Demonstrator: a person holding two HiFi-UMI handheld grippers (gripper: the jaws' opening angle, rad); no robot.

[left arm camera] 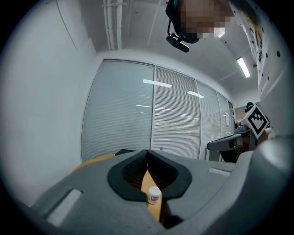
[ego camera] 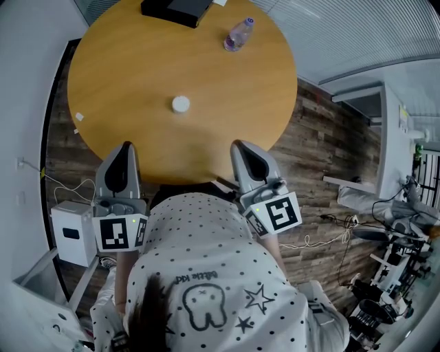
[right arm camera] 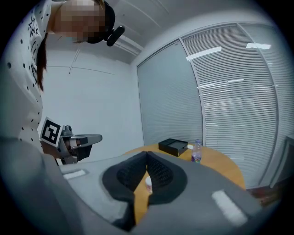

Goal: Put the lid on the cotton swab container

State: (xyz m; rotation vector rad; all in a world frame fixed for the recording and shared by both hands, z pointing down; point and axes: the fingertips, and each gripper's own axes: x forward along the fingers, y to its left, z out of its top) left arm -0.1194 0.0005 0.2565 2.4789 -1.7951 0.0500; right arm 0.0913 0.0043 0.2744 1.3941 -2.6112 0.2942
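A person in a star-and-dot printed shirt (ego camera: 206, 275) held the left gripper (ego camera: 126, 146) and the right gripper (ego camera: 237, 144) at the near edge of a round wooden worktop (ego camera: 124, 75), both aimed across it. The left gripper's fingers (left arm camera: 131, 172) were pressed together with nothing between them, and the right gripper's fingers (right arm camera: 126, 174) were likewise closed and empty.

The cotton swab container (ego camera: 180, 104), a small white tub, stood upright near the middle of the worktop, ahead of both pairs of fingers, roughly between their two lines of aim and well apart from either. Seen along the left fingers, it showed a white top above a red-printed label (left arm camera: 154, 196). Along the right fingers, only a sliver of it appeared past the closed tips (right arm camera: 148, 182). No separate lid could be made out in any view.

Farther out beyond the right fingers, a clear water bottle (ego camera: 238, 34) with a purple cap and label lay on the worktop. A black box (ego camera: 177, 9) sat at the far edge, beyond the container. A white box (ego camera: 71, 234) stood on the wood-plank floor (ego camera: 323, 137) just left of the left gripper.
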